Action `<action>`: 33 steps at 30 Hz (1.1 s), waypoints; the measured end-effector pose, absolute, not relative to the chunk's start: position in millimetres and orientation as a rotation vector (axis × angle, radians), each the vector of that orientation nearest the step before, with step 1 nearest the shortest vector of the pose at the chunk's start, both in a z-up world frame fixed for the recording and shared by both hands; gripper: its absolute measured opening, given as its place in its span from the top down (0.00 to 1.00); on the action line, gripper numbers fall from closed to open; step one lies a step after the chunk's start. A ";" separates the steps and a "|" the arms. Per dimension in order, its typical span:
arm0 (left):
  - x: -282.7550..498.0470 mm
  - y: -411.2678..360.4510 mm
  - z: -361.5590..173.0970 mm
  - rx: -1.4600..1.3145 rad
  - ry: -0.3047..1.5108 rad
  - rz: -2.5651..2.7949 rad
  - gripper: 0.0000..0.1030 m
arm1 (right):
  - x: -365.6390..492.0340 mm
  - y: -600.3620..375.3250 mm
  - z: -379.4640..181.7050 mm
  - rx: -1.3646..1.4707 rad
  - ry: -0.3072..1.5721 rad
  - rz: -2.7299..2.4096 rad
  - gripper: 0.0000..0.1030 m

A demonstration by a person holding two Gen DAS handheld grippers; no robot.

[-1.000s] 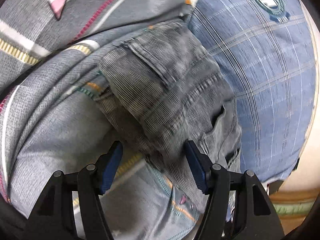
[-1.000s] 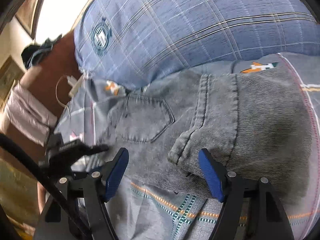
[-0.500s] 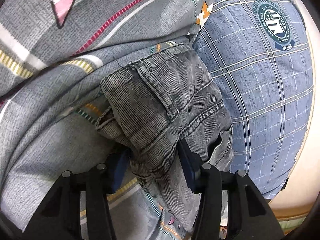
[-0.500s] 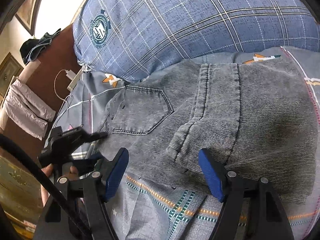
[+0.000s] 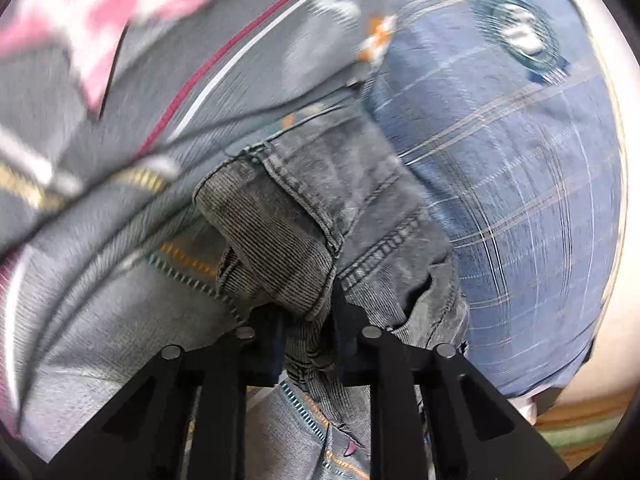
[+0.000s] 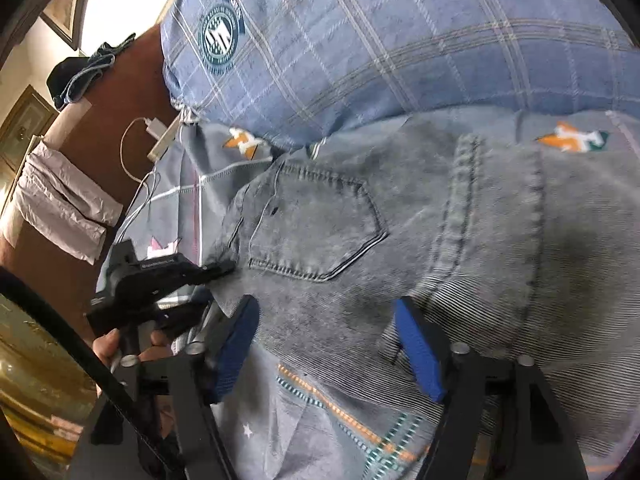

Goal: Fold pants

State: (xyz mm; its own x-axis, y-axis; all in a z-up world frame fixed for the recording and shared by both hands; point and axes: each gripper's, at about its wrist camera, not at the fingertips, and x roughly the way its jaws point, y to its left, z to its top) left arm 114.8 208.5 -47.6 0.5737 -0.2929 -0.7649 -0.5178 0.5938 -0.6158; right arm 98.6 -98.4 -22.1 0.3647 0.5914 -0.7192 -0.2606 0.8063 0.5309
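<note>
The grey denim pants [image 5: 320,220] lie folded on a patterned grey bedsheet [image 5: 100,300], against a blue plaid pillow. My left gripper [image 5: 308,332] is shut on the near edge of the pants. In the right wrist view the pants [image 6: 440,240] fill the middle, back pocket up. My right gripper [image 6: 328,344] is open, its blue pads [image 6: 420,352] on either side of the pants' near edge, nothing held. The left gripper [image 6: 160,280] also shows in the right wrist view at the pants' left end.
A blue plaid pillow [image 6: 380,40] with a round badge lies just behind the pants. A brown headboard [image 6: 80,184] with a white charger cable [image 6: 152,132] and a pale cloth stands at the left. The bedsheet [image 6: 320,420] spreads below the pants.
My left gripper has closed from open onto the pants' edge and is moving, the view blurred. My right gripper has stayed open and moved closer over the pants.
</note>
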 end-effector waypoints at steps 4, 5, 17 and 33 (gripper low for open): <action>124.2 186.0 -17.8 -0.780 0.935 0.178 0.87 | 96.1 -112.6 -25.4 0.406 1.073 0.579 0.38; 128.6 177.2 -9.4 -0.717 0.930 0.182 0.87 | 96.1 -117.2 -22.9 0.412 1.068 0.575 0.38; 108.8 32.9 87.4 -0.105 0.714 -0.053 0.90 | 109.6 -210.3 18.9 0.628 0.970 0.534 0.31; 86.8 -121.4 31.7 0.129 0.844 -0.450 0.94 | 132.5 -312.6 0.7 0.940 0.998 0.452 0.20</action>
State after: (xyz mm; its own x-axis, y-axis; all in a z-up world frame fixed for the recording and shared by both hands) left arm 86.8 -121.4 31.7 0.5768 -0.3329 -0.7460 0.4334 0.8988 -0.0660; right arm 132.5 -312.6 0.7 0.4971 0.7034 -0.5080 0.0825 0.5445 0.8347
